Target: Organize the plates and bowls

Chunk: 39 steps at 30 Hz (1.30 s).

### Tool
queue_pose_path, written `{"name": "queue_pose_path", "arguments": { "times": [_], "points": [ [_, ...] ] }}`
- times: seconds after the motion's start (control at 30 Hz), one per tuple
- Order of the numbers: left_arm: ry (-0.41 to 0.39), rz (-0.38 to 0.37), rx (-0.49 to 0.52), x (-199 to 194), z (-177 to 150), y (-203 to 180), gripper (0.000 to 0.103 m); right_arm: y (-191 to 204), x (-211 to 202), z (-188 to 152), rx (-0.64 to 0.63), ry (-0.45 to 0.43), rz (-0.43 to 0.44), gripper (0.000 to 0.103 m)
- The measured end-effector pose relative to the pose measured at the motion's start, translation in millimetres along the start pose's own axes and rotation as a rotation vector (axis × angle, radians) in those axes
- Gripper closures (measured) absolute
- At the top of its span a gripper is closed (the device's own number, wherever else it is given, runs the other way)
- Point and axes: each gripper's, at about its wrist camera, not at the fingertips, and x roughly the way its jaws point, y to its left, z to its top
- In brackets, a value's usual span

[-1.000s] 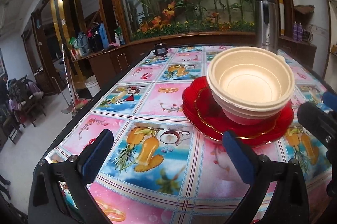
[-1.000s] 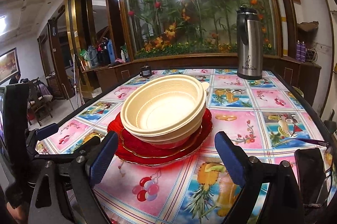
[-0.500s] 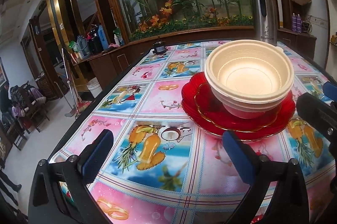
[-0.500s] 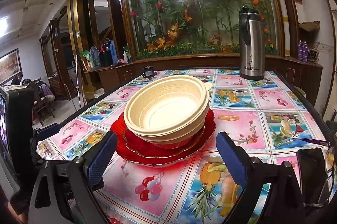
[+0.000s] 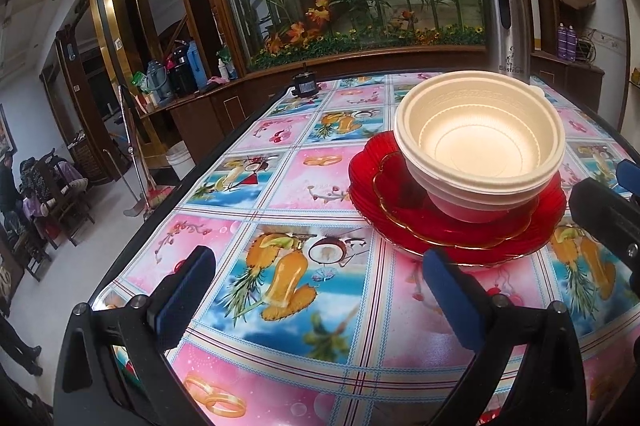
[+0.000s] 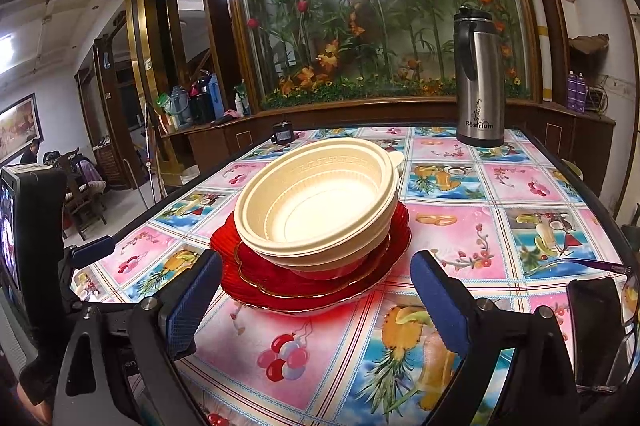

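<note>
Cream bowls (image 5: 478, 141) (image 6: 320, 201) sit nested in one stack on stacked red glass plates (image 5: 380, 197) (image 6: 248, 266) with gold rims, on a table with a colourful fruit-print cloth (image 5: 304, 185) (image 6: 460, 238). My left gripper (image 5: 316, 278) is open with nothing between its blue pads, low over the cloth to the left and in front of the stack. My right gripper (image 6: 316, 282) is open too, with the near edge of the red plates showing between its fingers. Part of the right tool shows at the right edge of the left wrist view.
A steel thermos (image 6: 478, 77) (image 5: 505, 25) stands at the table's far right. A small black cup (image 6: 283, 133) (image 5: 304, 83) sits at the far edge. Glasses (image 6: 580, 266) and a dark phone (image 6: 592, 310) lie near right. The table edge drops to the floor at left.
Both grippers have drawn back and risen slightly from the stack, which looks a little farther off. The bowls and plates have not moved. Both stay open.
</note>
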Motion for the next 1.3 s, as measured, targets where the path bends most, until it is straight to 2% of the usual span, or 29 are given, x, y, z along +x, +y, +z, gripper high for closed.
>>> {"name": "queue_pose_path", "arguments": {
  "times": [1.3],
  "points": [
    [0.028,-0.004,-0.001,4.0,-1.3,2.7,0.0,-5.7,3.0,0.4,0.027,0.027,0.004,0.006]
  ]
}}
